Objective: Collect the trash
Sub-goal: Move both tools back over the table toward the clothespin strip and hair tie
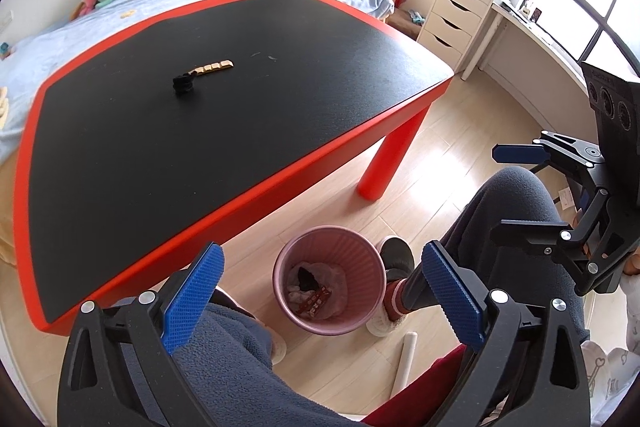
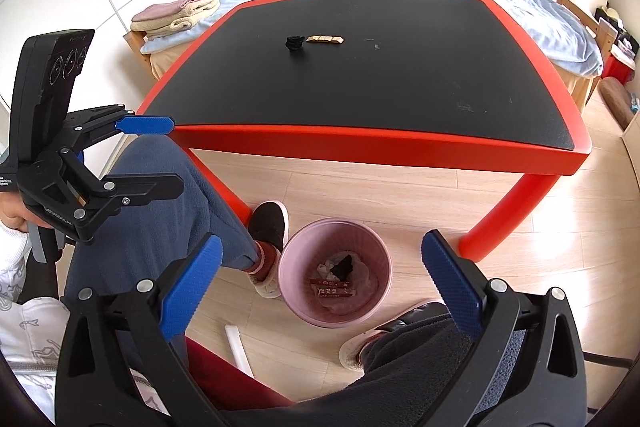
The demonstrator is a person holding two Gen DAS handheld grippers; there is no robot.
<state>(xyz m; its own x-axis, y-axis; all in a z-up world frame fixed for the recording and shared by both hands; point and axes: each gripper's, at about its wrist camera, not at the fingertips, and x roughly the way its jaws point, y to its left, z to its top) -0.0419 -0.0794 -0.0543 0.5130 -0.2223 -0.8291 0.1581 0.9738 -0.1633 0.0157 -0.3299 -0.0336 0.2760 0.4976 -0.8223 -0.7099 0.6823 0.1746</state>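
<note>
A pink ribbed trash bin (image 1: 329, 281) (image 2: 335, 273) stands on the wood floor in front of the red table (image 1: 280, 183) (image 2: 380, 143). Inside it lie a red wrapper (image 1: 316, 301) (image 2: 331, 287), a black scrap and pale crumpled bags. My left gripper (image 1: 320, 293) hangs open above the bin, nothing between its blue pads. My right gripper (image 2: 324, 285) is open over the bin too, also holding nothing. On the black tabletop lie a gold segmented wrapper (image 1: 212, 67) (image 2: 325, 39) and a small black crumpled piece (image 1: 184, 85) (image 2: 295, 45).
A person's legs in grey-blue trousers and slippers (image 1: 394, 255) (image 2: 268, 227) flank the bin. A white tube (image 1: 406, 359) (image 2: 239, 349) lies on the floor. A bed (image 1: 100, 11) with plush toys stands behind the table. A white drawer unit (image 1: 456, 15) stands by the window.
</note>
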